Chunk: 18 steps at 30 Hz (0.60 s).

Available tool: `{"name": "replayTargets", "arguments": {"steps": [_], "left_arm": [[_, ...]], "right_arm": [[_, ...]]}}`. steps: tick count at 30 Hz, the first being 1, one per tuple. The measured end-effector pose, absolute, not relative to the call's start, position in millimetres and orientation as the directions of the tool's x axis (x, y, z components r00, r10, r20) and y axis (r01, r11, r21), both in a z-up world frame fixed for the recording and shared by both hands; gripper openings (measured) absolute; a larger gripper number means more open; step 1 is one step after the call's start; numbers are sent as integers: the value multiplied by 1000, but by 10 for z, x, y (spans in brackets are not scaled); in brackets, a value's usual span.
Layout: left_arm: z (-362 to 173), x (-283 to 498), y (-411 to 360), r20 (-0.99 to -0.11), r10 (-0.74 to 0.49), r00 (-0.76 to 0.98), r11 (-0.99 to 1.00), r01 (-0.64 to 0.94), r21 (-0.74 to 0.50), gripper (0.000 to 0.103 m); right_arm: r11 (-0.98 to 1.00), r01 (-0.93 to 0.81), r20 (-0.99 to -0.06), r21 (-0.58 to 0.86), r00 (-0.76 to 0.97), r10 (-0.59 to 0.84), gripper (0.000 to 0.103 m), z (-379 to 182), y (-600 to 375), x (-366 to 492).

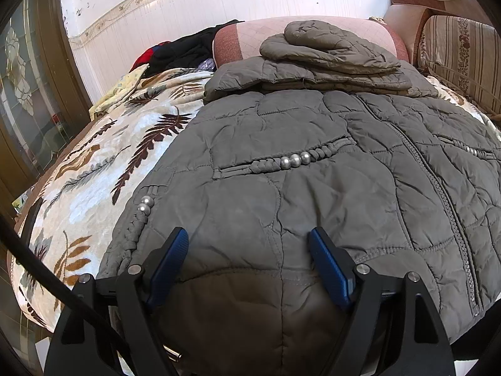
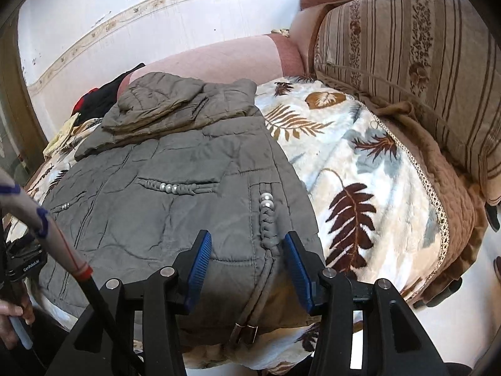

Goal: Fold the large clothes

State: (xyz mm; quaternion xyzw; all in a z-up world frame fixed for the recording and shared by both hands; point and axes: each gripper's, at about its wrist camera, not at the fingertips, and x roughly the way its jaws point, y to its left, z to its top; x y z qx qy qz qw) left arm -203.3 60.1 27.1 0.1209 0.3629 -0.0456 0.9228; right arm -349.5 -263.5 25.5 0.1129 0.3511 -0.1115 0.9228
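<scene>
A large grey quilted jacket (image 1: 297,144) lies spread flat, zipped front up, on a leaf-patterned blanket (image 1: 94,163). Its hood and sleeves (image 1: 325,53) lie folded in a stack at the far end. My left gripper (image 1: 249,244) is open, its blue pads over the jacket's near hem at the left side. In the right wrist view the jacket (image 2: 162,194) fills the left half. My right gripper (image 2: 247,244) is open over the hem's right corner, astride a braided trim with silver beads (image 2: 267,216). Neither gripper holds cloth.
A pile of black and red clothes (image 1: 178,50) lies at the far left. A pink sofa arm (image 1: 250,36) stands behind the jacket. A striped cushion (image 2: 416,72) rises on the right. The person's hand and other gripper (image 2: 18,282) show at the left edge.
</scene>
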Motion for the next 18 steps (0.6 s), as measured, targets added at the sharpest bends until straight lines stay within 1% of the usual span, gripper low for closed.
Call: {"name": "replayTargets", "arguments": {"steps": [4,18], "left_arm": [[272,-2034,602,-680,4,733,966,172,191,79],[273,-2044,603,-681,3,732,967,171,189,79]], "right_arm": [[948,284,-672,141,731,-119,55,262,-2644,-3508],[935,319,-670,158,730,-135,55,261,-2712,-3544]]}}
